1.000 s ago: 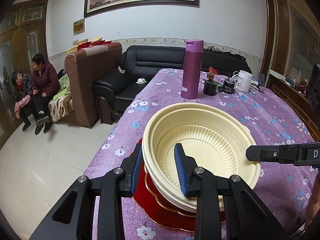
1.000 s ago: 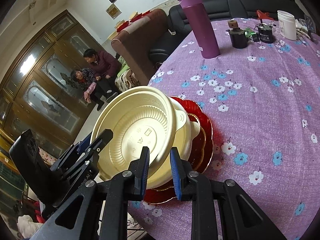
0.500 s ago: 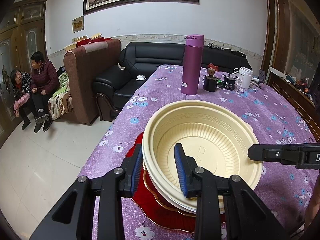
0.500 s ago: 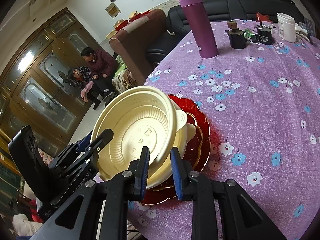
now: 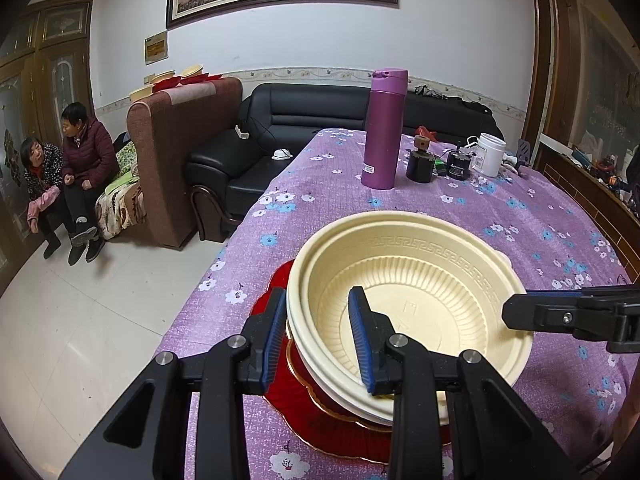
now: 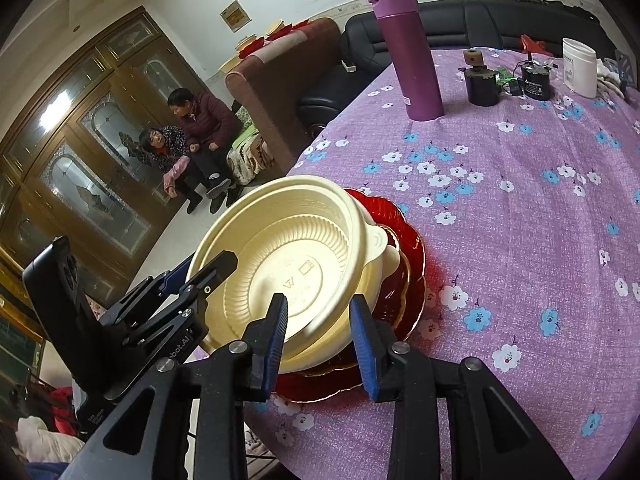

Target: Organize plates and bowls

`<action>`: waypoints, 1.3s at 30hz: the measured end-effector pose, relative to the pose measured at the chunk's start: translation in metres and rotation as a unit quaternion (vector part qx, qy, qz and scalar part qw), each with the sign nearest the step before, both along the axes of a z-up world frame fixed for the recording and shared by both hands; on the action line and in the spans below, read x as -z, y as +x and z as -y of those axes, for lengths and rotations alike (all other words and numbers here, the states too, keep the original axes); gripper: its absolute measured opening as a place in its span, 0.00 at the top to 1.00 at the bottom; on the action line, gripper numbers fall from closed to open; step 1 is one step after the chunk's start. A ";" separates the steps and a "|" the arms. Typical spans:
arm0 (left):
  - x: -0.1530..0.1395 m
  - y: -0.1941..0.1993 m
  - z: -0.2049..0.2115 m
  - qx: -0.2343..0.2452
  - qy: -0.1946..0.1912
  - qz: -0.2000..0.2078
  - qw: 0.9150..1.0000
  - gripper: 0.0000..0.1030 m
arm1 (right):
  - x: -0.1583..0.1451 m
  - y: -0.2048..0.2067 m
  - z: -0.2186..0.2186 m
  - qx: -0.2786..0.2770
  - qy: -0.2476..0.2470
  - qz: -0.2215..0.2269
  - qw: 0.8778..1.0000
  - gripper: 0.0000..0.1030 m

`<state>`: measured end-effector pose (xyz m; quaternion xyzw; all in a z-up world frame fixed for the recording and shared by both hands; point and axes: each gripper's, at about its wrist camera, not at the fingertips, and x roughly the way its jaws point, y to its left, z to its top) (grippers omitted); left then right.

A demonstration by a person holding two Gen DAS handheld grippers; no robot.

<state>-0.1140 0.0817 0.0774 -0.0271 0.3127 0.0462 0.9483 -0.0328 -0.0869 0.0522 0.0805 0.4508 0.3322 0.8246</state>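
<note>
A cream plastic bowl [image 5: 416,280] is nested in another cream bowl on a stack of red plates [image 5: 320,408] near the table's corner. My left gripper [image 5: 318,332] straddles the bowl's near rim, one finger outside and one inside, with a gap around the rim. My right gripper [image 6: 318,340] straddles the bowl [image 6: 296,256] rim on the opposite side, and its jaws now stand wider apart. The red plates [image 6: 404,272] show under the bowls. Each gripper shows in the other's view.
A purple flask [image 5: 384,128], a dark jar [image 5: 420,160], a small black device [image 5: 458,164] and a white cup [image 5: 490,154] stand at the table's far end. A black sofa [image 5: 280,128] and two seated people [image 5: 68,160] are left of the table [image 5: 560,216].
The right gripper's jaws have opened wider around the bowl rim. Both cameras have moved slightly; the bowls sit lower on the plates.
</note>
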 end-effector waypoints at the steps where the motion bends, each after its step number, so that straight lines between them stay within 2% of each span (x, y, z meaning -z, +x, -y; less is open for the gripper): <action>1: 0.000 0.000 0.000 0.000 0.000 0.000 1.000 0.71 | 0.000 -0.001 0.001 0.000 0.001 0.000 1.000 0.66; 9: -0.001 -0.003 0.000 -0.002 0.002 0.003 1.000 0.69 | -0.005 -0.003 0.017 0.012 0.015 0.002 1.000 0.66; 16: -0.007 -0.005 -0.002 0.000 -0.007 0.002 1.000 0.69 | -0.006 0.005 0.043 0.044 0.035 -0.005 0.998 0.66; 24: -0.013 -0.007 -0.012 0.002 -0.043 -0.004 0.999 0.69 | 0.005 0.010 0.058 0.063 0.046 -0.023 0.997 0.66; 30: -0.021 -0.013 -0.030 0.001 -0.081 0.002 0.997 0.62 | 0.015 0.014 0.061 0.063 0.046 -0.039 0.996 0.66; 39: -0.017 -0.020 -0.072 -0.036 -0.124 -0.002 0.992 0.58 | 0.023 0.017 0.063 0.068 0.042 -0.047 0.996 0.66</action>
